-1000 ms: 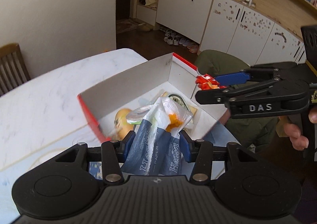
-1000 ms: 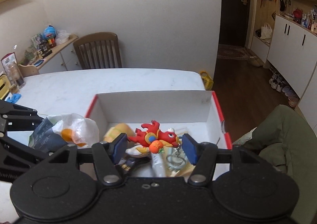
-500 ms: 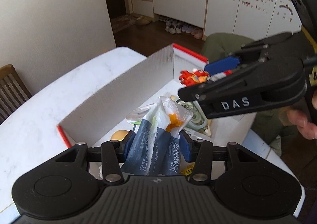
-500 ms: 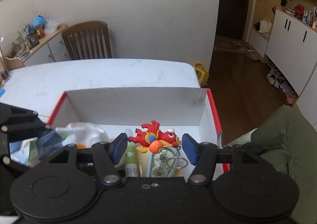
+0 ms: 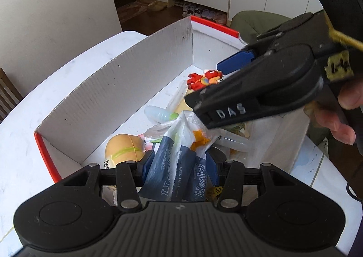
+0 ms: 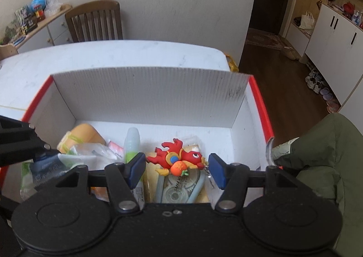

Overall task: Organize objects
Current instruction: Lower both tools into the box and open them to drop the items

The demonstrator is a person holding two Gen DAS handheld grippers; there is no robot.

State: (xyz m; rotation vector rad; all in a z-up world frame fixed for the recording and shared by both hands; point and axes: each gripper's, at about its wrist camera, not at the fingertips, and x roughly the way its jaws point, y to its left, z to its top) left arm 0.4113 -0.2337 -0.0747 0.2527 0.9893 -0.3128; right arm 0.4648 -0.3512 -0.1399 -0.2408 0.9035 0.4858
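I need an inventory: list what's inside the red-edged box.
In the box: a red dragon keychain, correction tape, a green tube, a tan squishy toy. The tissue pack and both grippers cover the rest.

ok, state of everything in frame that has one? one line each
left gripper: shut on the tissue pack
tissue pack: held upright over the box, wrapper crumpled
right gripper: jaws apart around the red dragon keychain, contact unclear
red dragon keychain: on its side above the correction tape
box: open, no lid, partly filled
tube: lying flat in the box
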